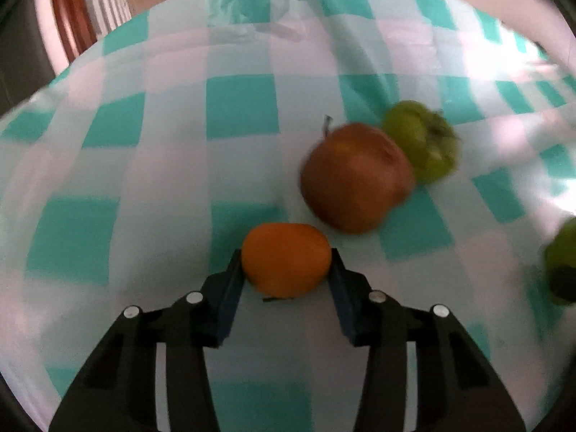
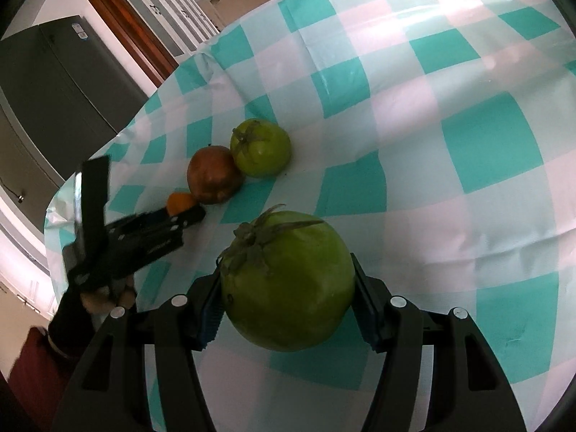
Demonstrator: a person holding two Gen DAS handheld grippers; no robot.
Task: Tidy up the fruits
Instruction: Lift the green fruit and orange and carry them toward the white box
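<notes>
While gripping, left claw [image 1: 286, 266] pinches orange [image 1: 286, 259], right claw [image 2: 286, 288] clamps green tomato [image 2: 288, 280] (both narrow)

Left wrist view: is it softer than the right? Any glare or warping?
Left wrist view: motion-blurred, the brown-red fruit and green fruit smeared; glare washes out the tablecloth upper right. Right wrist view: sharper, the held green fruit crisp, glare at the top, its near face shaded. Both: fisheye bends the checks, dark corners.
</notes>
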